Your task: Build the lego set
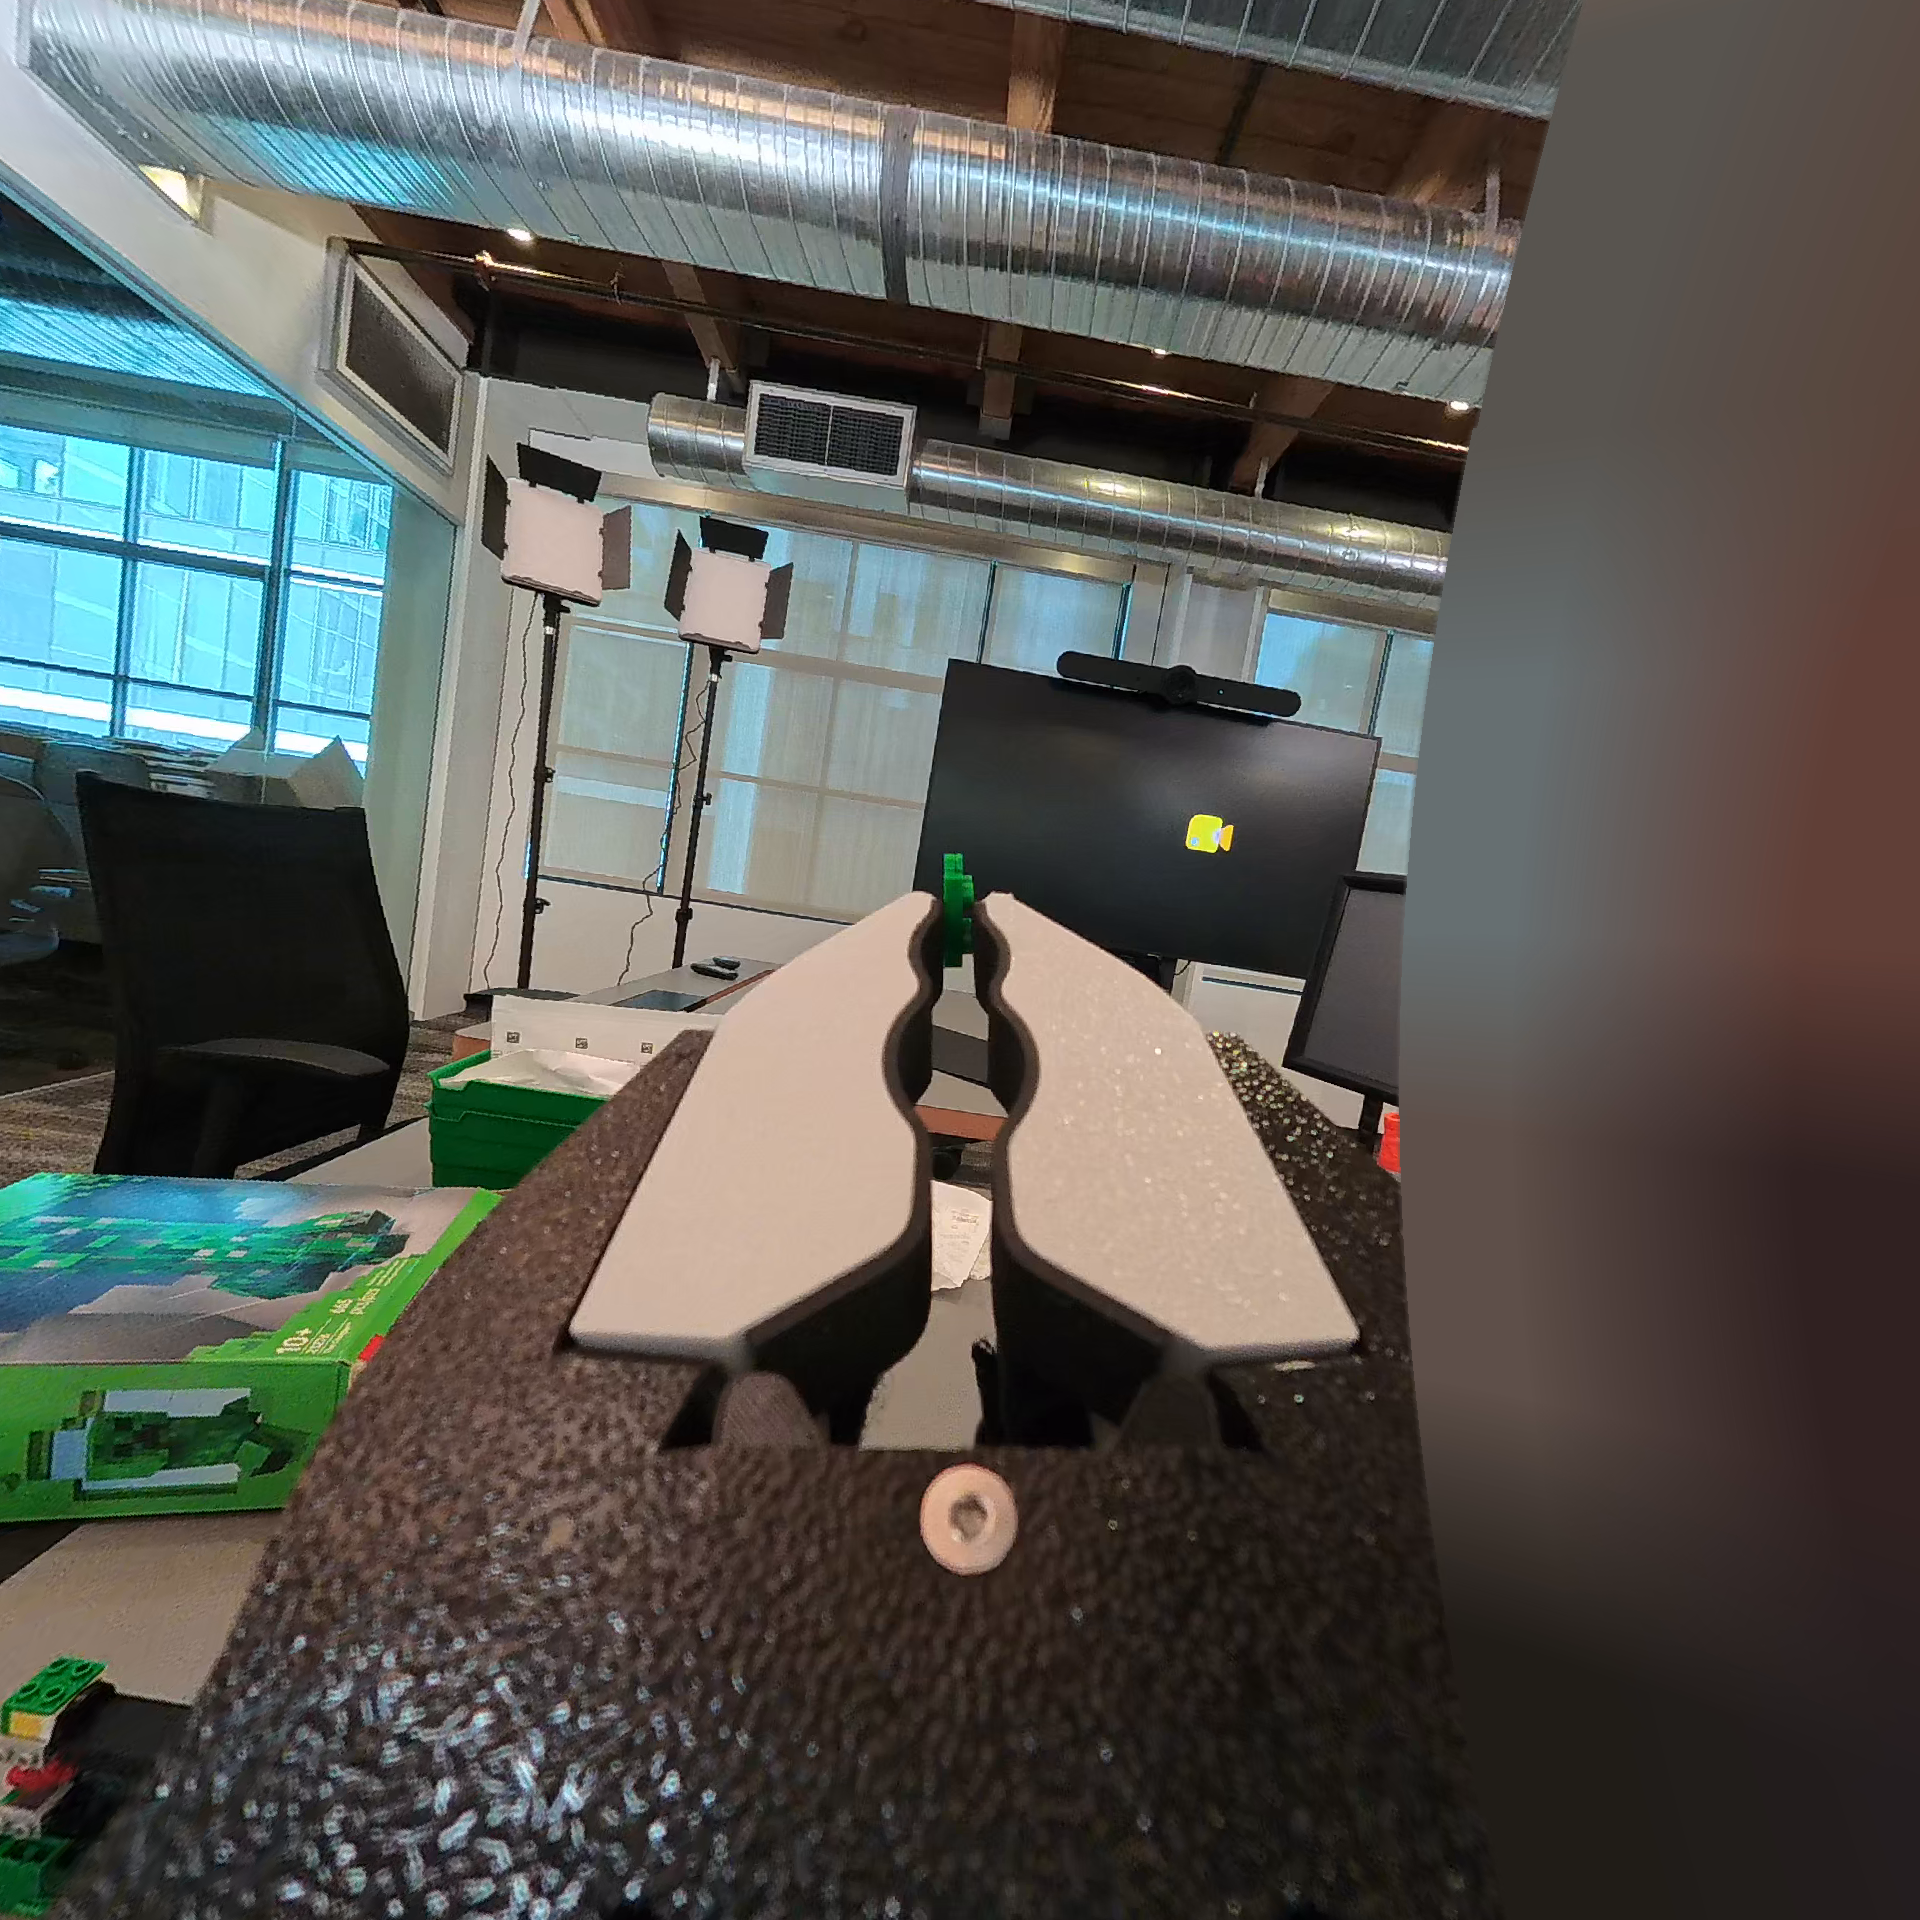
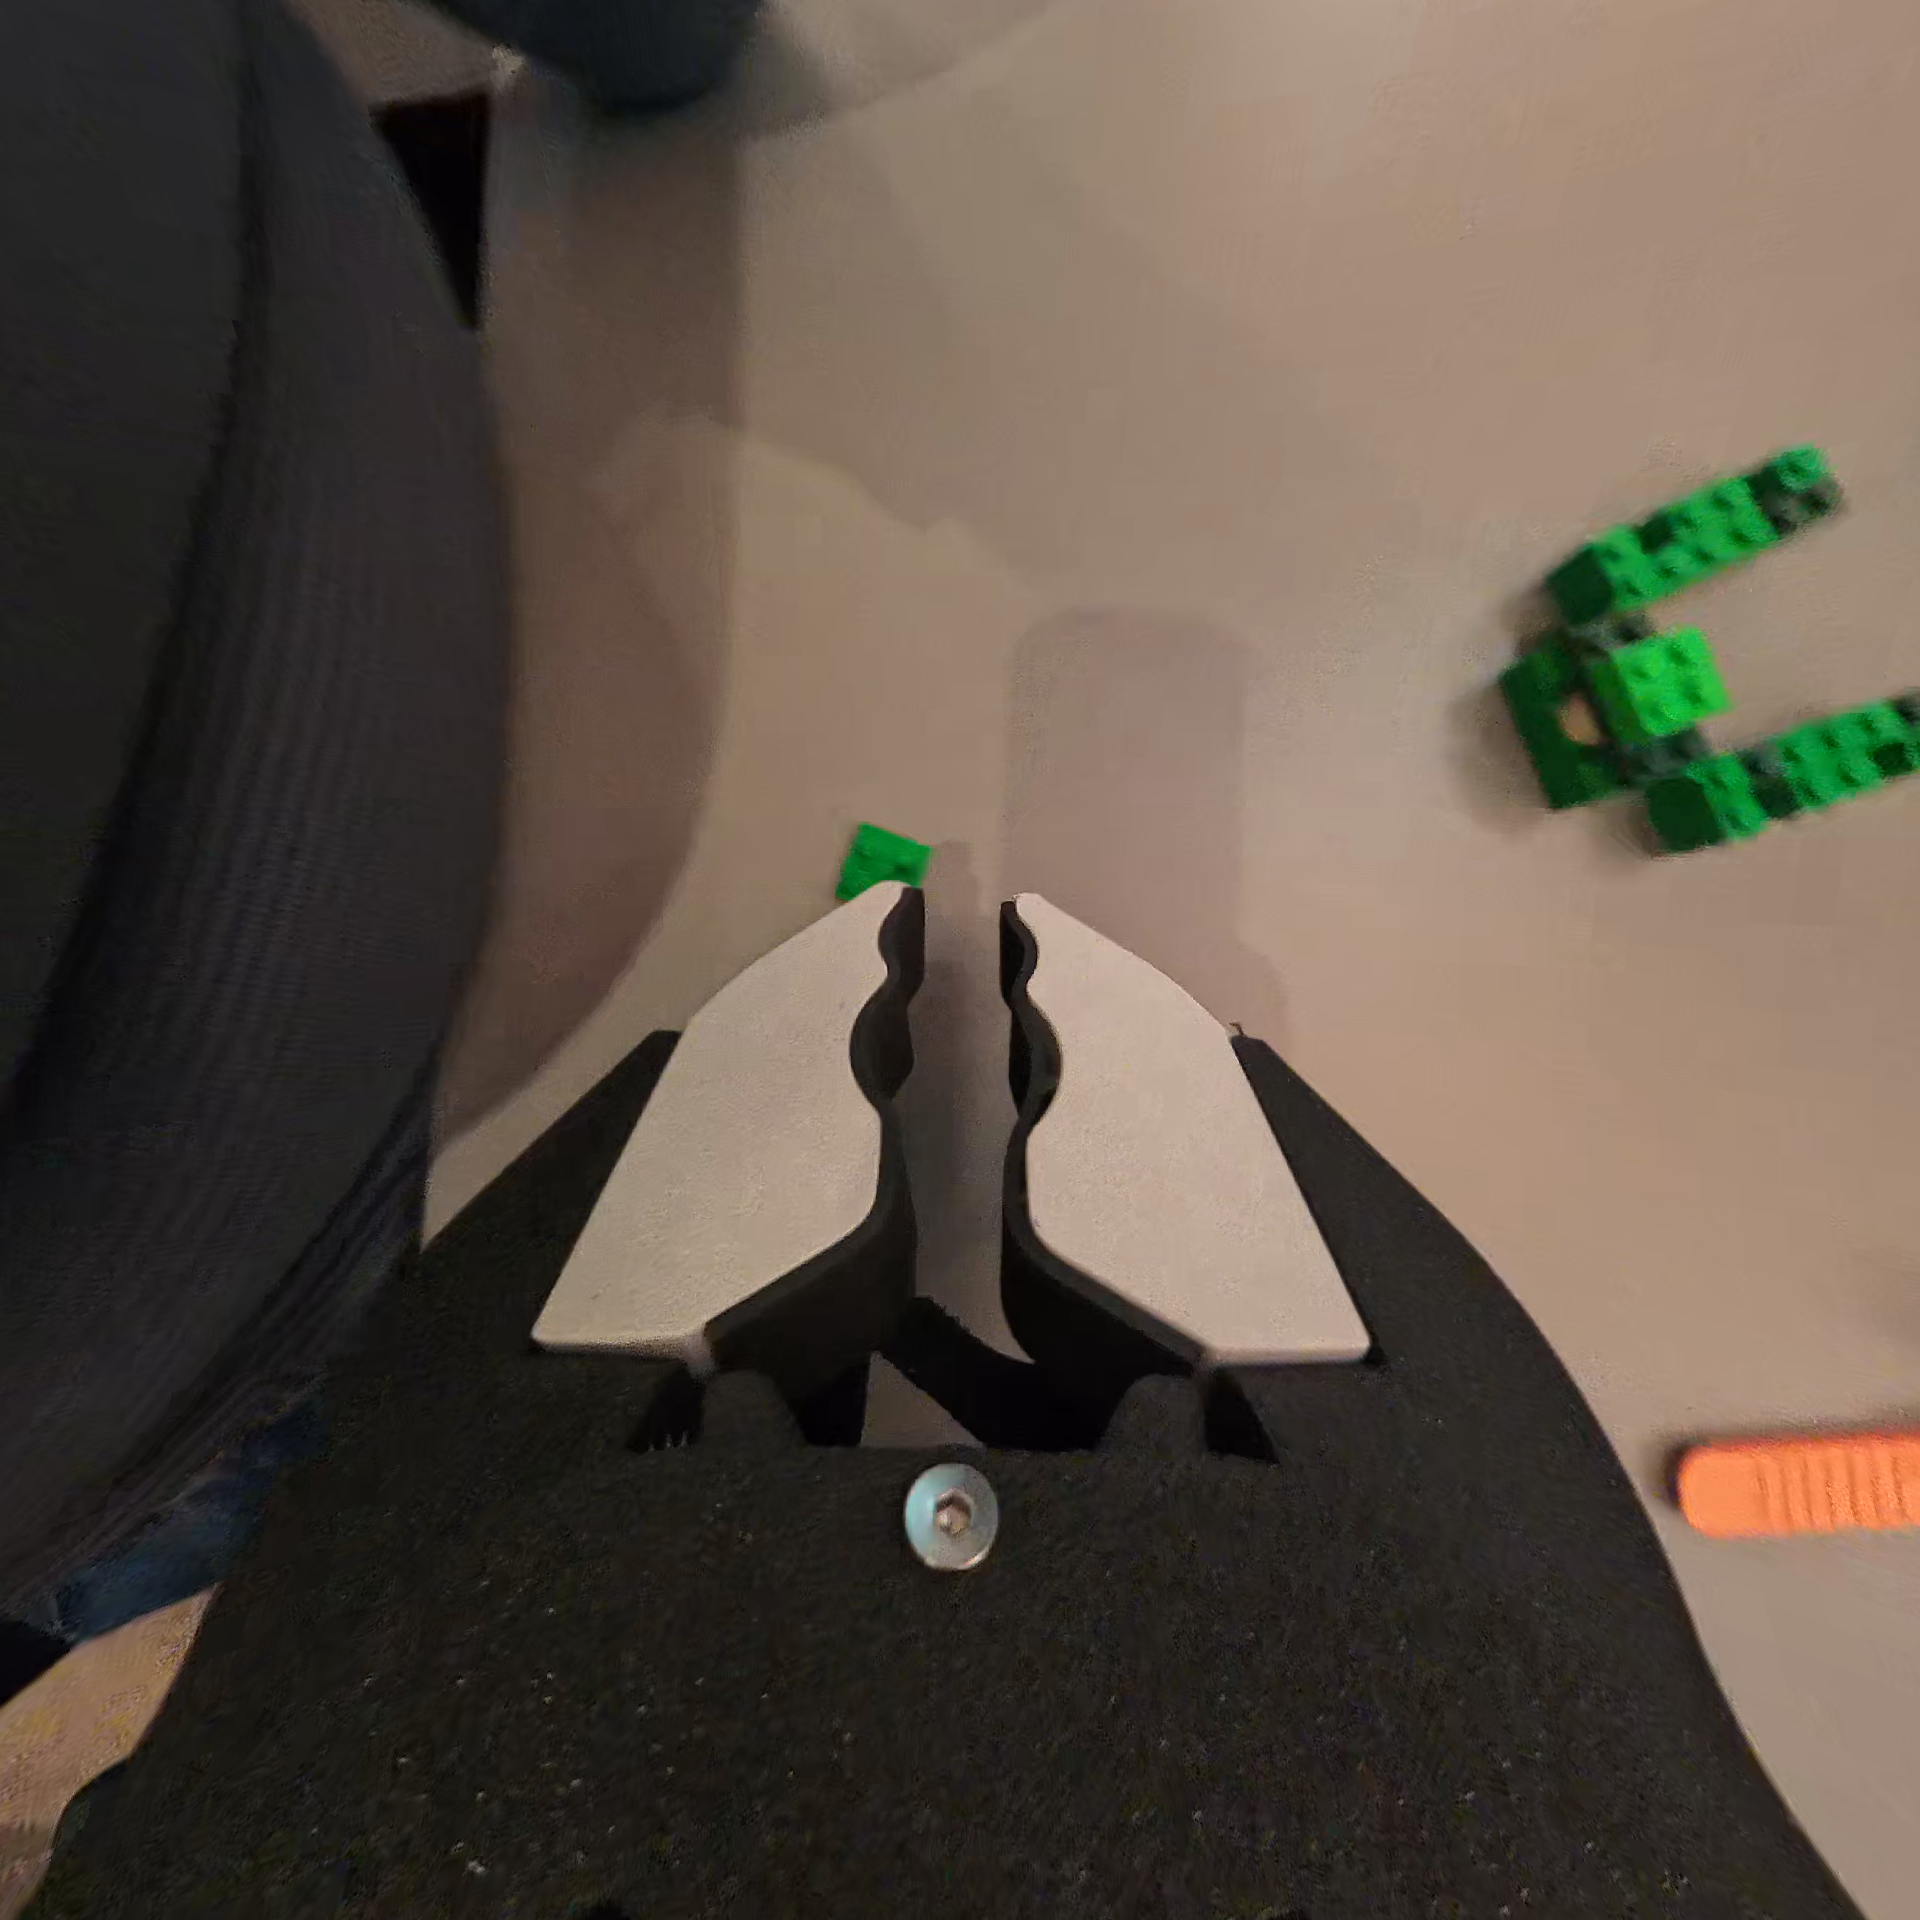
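My left gripper [image 1: 961, 914] is raised off the table and shut on a small green lego piece [image 1: 957, 902] that sticks up between its tips. My right gripper [image 2: 962, 906] points down at the beige table [image 2: 1247, 312], jaws slightly apart and empty. A small green plate [image 2: 883, 860] lies on the table just past its left fingertip. A green U-shaped lego assembly [image 2: 1683, 675] lies to the right. Another partial build [image 1: 42, 1756] sits at the lower left of the left wrist view.
The green lego box [image 1: 177, 1340] lies on the table at left. An orange brick separator [image 2: 1797, 1481] lies at right. A dark sleeve [image 2: 208, 727] fills the left of the right wrist view. Green bins [image 1: 499, 1117], a black chair [image 1: 239, 977] and a monitor [image 1: 1143, 821] stand behind. About 35 cm separates my left fingertips from my right. To the orange brick separator [image 2: 1797, 1481]: right tips about 20 cm, left tips about 40 cm.
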`<control>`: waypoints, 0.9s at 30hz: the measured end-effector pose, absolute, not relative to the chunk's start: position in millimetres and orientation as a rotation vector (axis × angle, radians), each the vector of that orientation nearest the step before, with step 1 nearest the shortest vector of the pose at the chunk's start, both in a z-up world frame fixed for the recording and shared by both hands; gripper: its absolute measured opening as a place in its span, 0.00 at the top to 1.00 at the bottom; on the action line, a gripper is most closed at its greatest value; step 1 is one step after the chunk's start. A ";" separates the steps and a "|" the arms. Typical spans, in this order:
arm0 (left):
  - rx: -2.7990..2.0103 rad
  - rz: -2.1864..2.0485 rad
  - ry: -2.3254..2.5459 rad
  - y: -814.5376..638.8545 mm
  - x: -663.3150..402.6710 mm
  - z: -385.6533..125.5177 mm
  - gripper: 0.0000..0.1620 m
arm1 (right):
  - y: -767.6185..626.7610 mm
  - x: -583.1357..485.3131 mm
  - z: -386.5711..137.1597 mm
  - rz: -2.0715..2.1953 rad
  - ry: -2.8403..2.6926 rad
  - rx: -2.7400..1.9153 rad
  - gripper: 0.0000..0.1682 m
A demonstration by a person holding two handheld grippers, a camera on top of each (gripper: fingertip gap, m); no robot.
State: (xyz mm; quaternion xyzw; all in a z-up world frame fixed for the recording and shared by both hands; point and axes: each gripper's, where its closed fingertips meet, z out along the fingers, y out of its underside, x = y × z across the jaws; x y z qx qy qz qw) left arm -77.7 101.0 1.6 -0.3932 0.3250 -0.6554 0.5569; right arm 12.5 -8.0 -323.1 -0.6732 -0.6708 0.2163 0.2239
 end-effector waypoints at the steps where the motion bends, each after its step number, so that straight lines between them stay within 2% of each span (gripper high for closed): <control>1: -0.927 -1.548 0.769 100.9 -77.4 1.6 0.97 | -14.1 9.8 -325.6 0.584 -1.879 -1.860 0.92; 9: -0.930 -1.570 0.762 103.0 -77.3 -0.1 0.97 | -24.5 4.6 -342.2 0.599 -1.906 -1.961 0.86; 13: -0.929 -1.583 0.750 105.5 -78.7 -0.6 0.97 | -20.5 4.9 -344.6 0.517 -1.928 -1.971 0.90; 20: -0.923 -1.585 0.764 102.7 -77.6 -0.1 0.97 | 11.5 23.5 -342.2 0.307 -1.888 -1.965 0.91; 27: -0.928 -1.596 0.774 103.0 -75.5 -1.4 0.97 | 94.2 81.6 -322.0 0.210 -1.559 -2.028 0.91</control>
